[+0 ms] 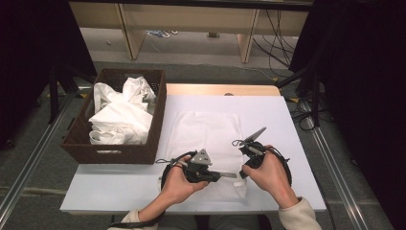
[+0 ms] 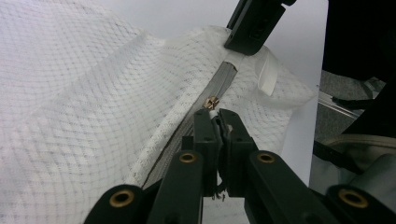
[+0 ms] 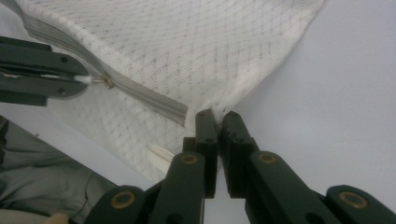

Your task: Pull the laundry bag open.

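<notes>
Our left hand-held gripper [image 2: 217,113] clamps the small brass zipper pull [image 2: 211,102] of the white mesh laundry bag [image 1: 207,132], while our right hand-held gripper [image 3: 216,114] clamps that bag's corner near the tabletop's [image 1: 282,124] front edge.

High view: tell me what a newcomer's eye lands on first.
A white mesh laundry bag lies flat on the white table, both grippers working its near edge: the left gripper pinches the zipper pull, the right gripper clamps the bag's corner. Left, a brown wicker basket holds crumpled white cloth.

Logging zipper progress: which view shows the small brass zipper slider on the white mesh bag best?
The left gripper view: the small brass zipper slider sits close, just beyond the left tongs. The right gripper view shows it smaller; the high view cannot resolve it.
</notes>
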Motion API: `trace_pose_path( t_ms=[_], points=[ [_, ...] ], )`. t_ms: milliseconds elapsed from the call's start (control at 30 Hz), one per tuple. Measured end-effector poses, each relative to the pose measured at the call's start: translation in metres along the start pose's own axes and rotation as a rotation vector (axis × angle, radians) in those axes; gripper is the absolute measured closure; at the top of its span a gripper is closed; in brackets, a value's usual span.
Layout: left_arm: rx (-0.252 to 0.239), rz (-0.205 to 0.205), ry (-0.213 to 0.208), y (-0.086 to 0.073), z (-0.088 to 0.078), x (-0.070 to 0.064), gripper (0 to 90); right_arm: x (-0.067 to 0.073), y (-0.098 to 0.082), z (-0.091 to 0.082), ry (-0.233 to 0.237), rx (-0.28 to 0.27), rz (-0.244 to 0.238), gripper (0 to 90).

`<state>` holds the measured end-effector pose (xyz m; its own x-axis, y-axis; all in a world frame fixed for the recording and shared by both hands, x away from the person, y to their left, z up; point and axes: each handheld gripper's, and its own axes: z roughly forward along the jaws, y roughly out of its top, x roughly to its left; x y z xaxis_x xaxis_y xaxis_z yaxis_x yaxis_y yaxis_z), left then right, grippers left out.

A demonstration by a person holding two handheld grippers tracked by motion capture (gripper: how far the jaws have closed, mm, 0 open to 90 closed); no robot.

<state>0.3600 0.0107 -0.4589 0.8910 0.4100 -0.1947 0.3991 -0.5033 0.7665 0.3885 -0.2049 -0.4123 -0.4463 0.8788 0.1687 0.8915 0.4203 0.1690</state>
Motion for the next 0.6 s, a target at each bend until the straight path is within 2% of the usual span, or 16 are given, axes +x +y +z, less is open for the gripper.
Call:
trace_pose_path(
  t_ms=[33,67,100,200,233,400,467,500,533,567,600],
  points=[
    [-0.002,-0.006,0.000,-0.0003,0.0000,-0.0002,86.1,0.0005,-0.0001,-0.0003,0.006,0.004,0.011,87.2],
    [-0.002,-0.006,0.000,-0.0003,0.0000,-0.0002,86.1,0.0001,-0.0001,0.0000,0.006,0.005,0.007,87.1],
    [0.003,0.012,-0.006,-0.0007,-0.0008,0.0016,86.1,-0.0015,0.0001,0.0007,0.005,-0.005,-0.012,87.2],
    [0.008,0.014,-0.004,-0.0013,-0.0012,0.0020,86.1,-0.0012,0.0000,0.0011,0.003,-0.010,-0.015,87.1],
    [-0.002,-0.010,-0.007,-0.0025,-0.0008,0.0008,86.1,-0.0014,0.0001,0.0011,0.004,-0.005,-0.016,87.2],
    [0.002,0.001,-0.010,-0.0029,-0.0021,0.0026,86.1,-0.0012,0.0000,0.0009,0.004,-0.009,-0.012,87.1],
    [0.003,-0.004,-0.004,-0.0031,-0.0029,0.0021,86.1,-0.0014,0.0001,0.0006,0.006,-0.005,-0.014,87.1],
    [-0.002,-0.026,-0.007,-0.0039,-0.0027,0.0010,86.1,0.0000,-0.0002,0.0002,0.004,0.003,0.007,87.1],
    [-0.002,-0.028,-0.011,-0.0041,-0.0028,0.0013,86.1,0.0003,-0.0002,0.0001,0.006,0.005,0.012,87.1],
    [-0.001,-0.025,-0.010,-0.0042,-0.0029,0.0018,86.1,-0.0014,0.0001,0.0012,0.005,-0.007,-0.008,87.1],
    [-0.001,-0.025,-0.010,-0.0042,-0.0029,0.0018,86.1,-0.0014,0.0001,0.0012,0.005,-0.007,-0.008,87.1]
  ],
)
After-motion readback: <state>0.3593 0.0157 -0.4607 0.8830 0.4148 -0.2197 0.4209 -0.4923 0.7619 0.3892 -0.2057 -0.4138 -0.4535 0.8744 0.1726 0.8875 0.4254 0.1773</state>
